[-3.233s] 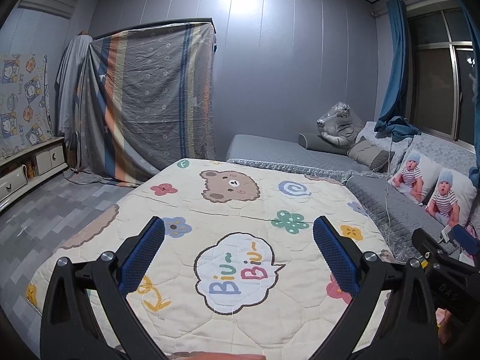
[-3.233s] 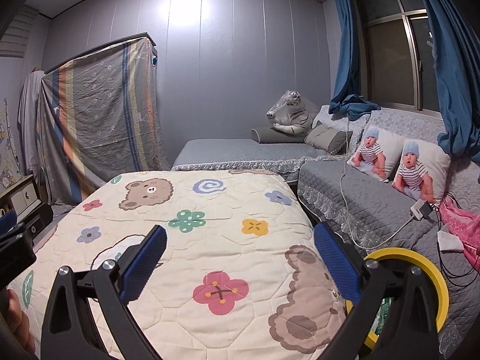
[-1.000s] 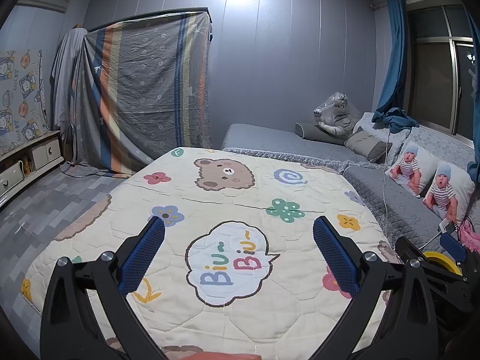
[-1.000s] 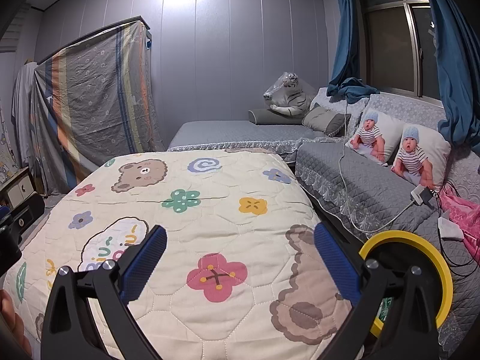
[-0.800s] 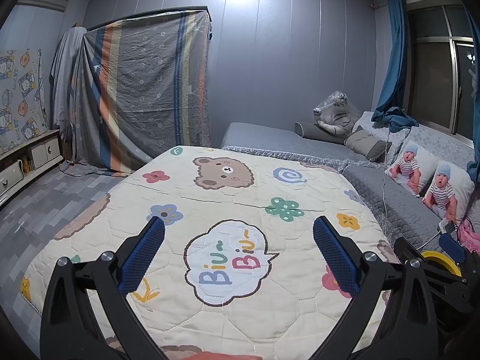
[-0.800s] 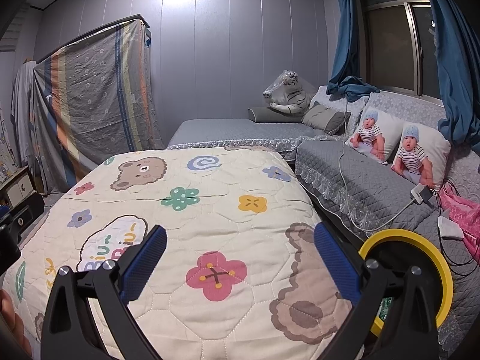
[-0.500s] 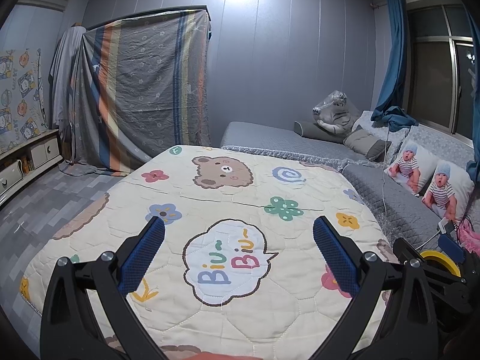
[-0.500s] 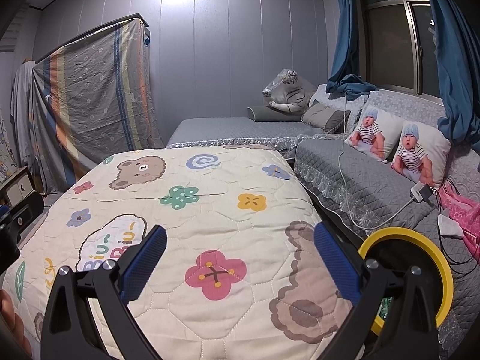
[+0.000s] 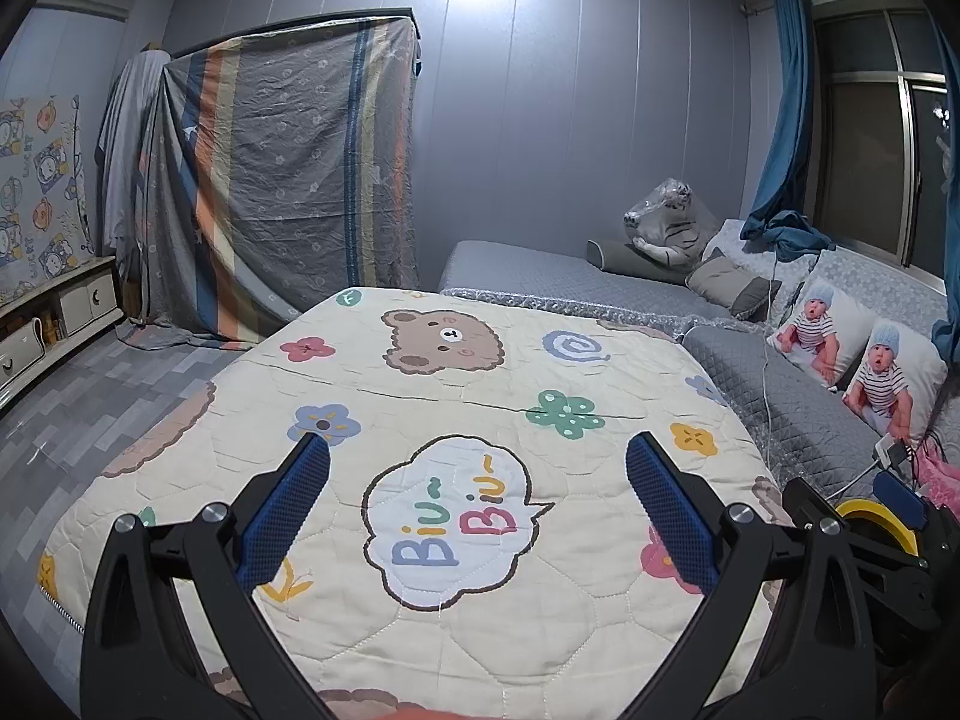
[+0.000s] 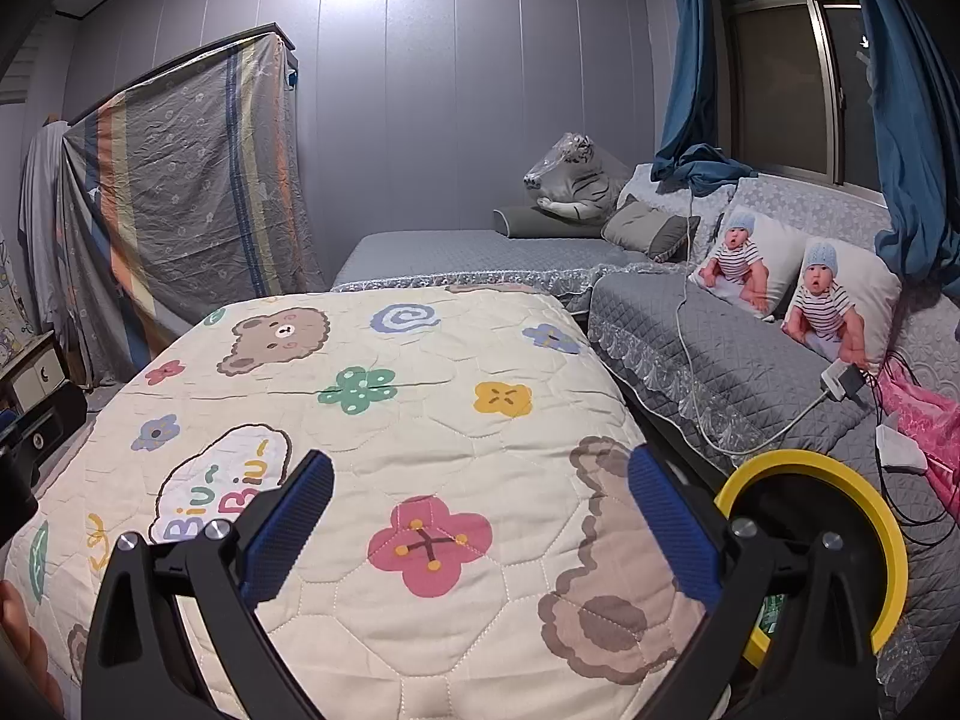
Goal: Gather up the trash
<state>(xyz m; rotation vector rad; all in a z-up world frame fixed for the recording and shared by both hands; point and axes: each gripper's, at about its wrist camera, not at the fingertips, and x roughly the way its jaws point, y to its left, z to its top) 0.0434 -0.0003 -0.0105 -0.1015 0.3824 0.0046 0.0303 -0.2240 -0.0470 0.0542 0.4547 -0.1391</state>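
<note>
My left gripper [image 9: 477, 480] is open and empty above the cream cartoon quilt [image 9: 456, 384] that covers a low table. My right gripper [image 10: 480, 495] is open and empty above the same quilt [image 10: 384, 420], near its right edge. A bin with a yellow rim [image 10: 888, 516] stands just right of the quilt, partly hidden behind my right finger; something green shows inside it [image 10: 771, 606]. The bin's rim also shows in the left wrist view [image 9: 882, 516]. I see no loose trash on the quilt.
A grey quilted sofa [image 10: 720, 348] runs along the right with two baby-print cushions [image 10: 798, 282], a white charger and cable [image 10: 843, 381] and pink cloth [image 10: 924, 414]. A striped sheet [image 9: 288, 180] covers furniture at the back left. A low cabinet [image 9: 54, 312] stands left.
Both views have drifted slightly, the quilt patterns shifting a little left and down in frame. Both grippers stay open and empty.
</note>
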